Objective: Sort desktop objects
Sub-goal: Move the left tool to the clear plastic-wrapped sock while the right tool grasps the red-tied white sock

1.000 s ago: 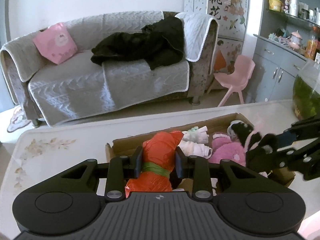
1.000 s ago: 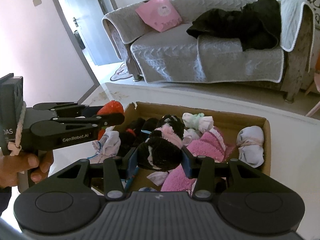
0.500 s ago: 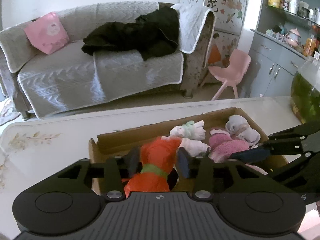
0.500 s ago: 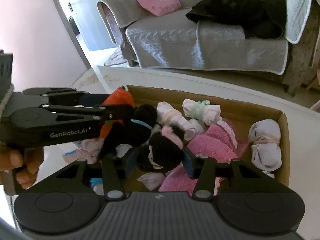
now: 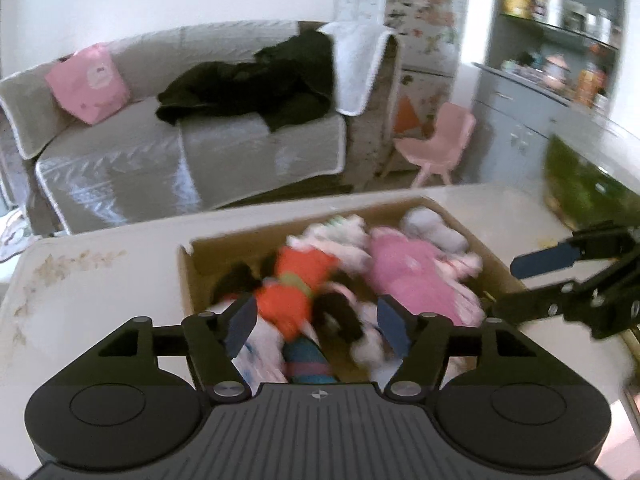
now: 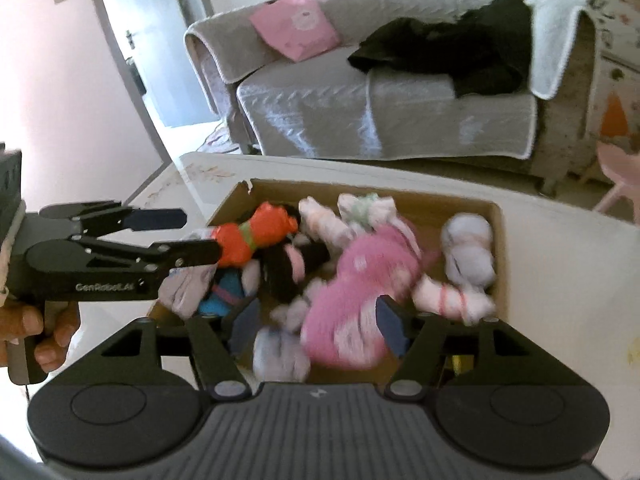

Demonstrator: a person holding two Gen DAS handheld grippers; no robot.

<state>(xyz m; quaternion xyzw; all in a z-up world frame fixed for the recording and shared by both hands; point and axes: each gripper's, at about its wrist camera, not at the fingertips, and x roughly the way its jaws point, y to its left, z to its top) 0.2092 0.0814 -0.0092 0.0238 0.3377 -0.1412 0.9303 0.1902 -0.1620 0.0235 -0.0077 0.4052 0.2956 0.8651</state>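
**Both tongs letting go over the sock box**

Left tongs (image 5: 316,322) first: jaws are opening, pads wide apart w/ nothing pinched. Orange sock roll (image 5: 294,286) w/ a green band sits just ahead of them, btwn the two pads but not touching either afaict, lying in the box on top of other stuff. Right under the jaws there's a blue roll (image 5: 306,362) and a dark sock (image 5: 340,314). Pic is pretty motion-blurred so small details are mush.

Right tongs (image 6: 316,320): same deal, jaws opening, pads clear of everything. Big fuzzy pink sock (image 6: 362,280) lies btwn and just past them, loose in the box. Black fuzzy one (image 6: 288,268) is a bit fwd-left of the jaws, a white bundle w/ a red band (image 6: 452,300) just off the right pad, and a pale grey roll (image 6: 468,248) further out on the right near the box wall.

Cardboard box (image 6: 498,240) sits on a whitish table (image 5: 100,280), directly in front of both tongs. From the right cam the left tongs poke in from the left edge, tips at the orange roll, w/ a hand (image 6: 36,332) wrapped round the handle.

Way past the table: grey sofa (image 5: 160,152) w/ a pink cushion (image 5: 90,84) and a black garment (image 5: 256,88), plus a lil pink chair (image 5: 440,140) off to the right.
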